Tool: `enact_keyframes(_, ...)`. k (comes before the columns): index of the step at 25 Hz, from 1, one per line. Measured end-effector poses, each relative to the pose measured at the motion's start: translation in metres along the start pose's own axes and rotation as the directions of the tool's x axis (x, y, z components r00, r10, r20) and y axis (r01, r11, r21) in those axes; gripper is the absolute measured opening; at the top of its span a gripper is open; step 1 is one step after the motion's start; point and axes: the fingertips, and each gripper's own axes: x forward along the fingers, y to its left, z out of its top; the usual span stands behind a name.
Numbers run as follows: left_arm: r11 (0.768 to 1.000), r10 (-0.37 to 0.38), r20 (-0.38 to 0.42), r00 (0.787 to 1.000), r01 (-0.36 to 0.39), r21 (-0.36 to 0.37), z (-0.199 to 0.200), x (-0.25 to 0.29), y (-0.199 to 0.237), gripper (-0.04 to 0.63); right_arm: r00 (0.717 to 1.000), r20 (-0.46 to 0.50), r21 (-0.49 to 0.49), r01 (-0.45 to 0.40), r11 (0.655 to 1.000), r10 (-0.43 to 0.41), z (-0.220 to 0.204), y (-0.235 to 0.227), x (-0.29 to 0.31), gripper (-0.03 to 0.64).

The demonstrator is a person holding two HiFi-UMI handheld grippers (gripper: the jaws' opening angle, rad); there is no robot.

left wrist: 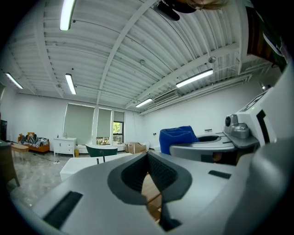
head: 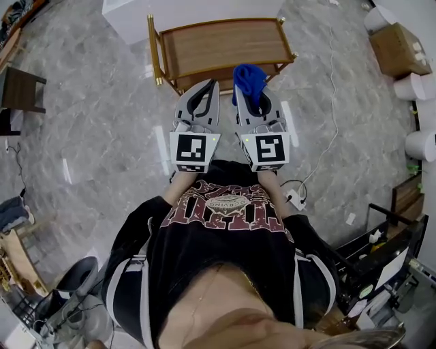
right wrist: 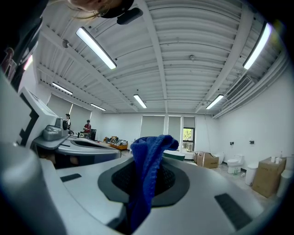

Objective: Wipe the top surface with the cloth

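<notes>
A wooden cart with gold rails stands ahead of me, its top surface (head: 221, 46) bare. My right gripper (head: 249, 94) is shut on a blue cloth (head: 246, 78), which sticks up past the jaw tips over the cart's near edge. In the right gripper view the cloth (right wrist: 149, 167) hangs pinched between the jaws (right wrist: 146, 186). My left gripper (head: 209, 84) is beside it, just short of the cart's near rail, shut with nothing in it. In the left gripper view its jaws (left wrist: 148, 158) meet at the tips, and the cloth (left wrist: 178, 135) shows at the right.
A white block (head: 129, 15) stands behind the cart. A cardboard box (head: 398, 46) and white rolls (head: 417, 85) are at the far right, a dark stool (head: 20, 88) at the left. A power strip (head: 294, 199) with a white cable lies on the grey floor.
</notes>
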Motion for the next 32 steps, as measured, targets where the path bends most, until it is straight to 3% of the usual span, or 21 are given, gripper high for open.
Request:
enact_keyframes(14,1.000,-0.004,-0.042,0.999,0.004,0.015,-0.007,0.032,0.035,0.049,0.999,-0.030,0.022,-0.021,1.000,0.021,-0.009,-0.001,0.054,0.064)
enact_keyframes(32,0.986,0.164,-0.054,0.985,-0.164,-0.009,0.008,0.170,0.078,0.049,0.981,0.002,0.017,-0.194,0.981,0.194,-0.004,-0.096,0.173,0.064)
